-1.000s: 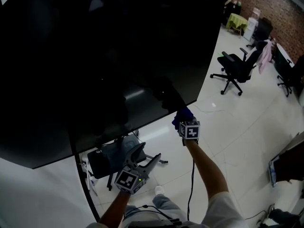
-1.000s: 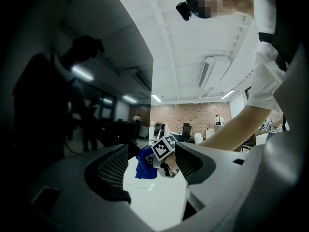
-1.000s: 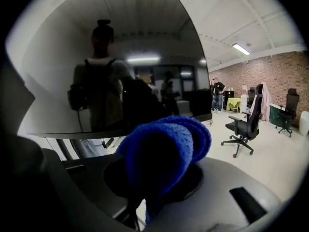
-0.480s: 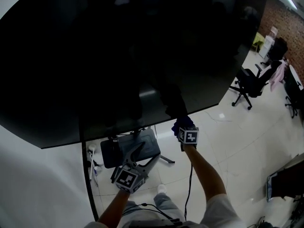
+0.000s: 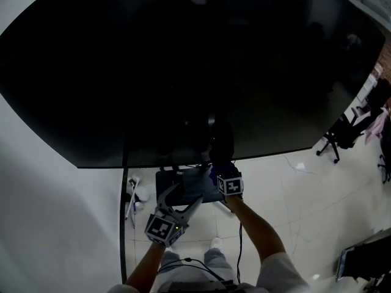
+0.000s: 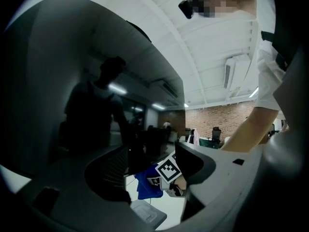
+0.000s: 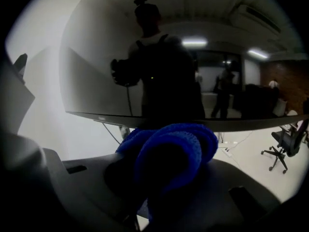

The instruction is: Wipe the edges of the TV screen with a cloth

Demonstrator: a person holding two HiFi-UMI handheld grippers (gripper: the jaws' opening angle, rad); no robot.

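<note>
From the head view, the right gripper (image 5: 221, 165) held a blue cloth (image 5: 224, 170) up at the bottom edge of the TV screen (image 5: 183, 72), while the left gripper (image 5: 183, 195) hung lower, clear of the screen. The left gripper view showed its jaws spread apart with nothing between them. In the right gripper view, the jaws were clamped on the bunched cloth, just under the screen's lower edge.

Cloth (image 5: 222, 167) farther left along TV (image 5: 183, 72)
</note>
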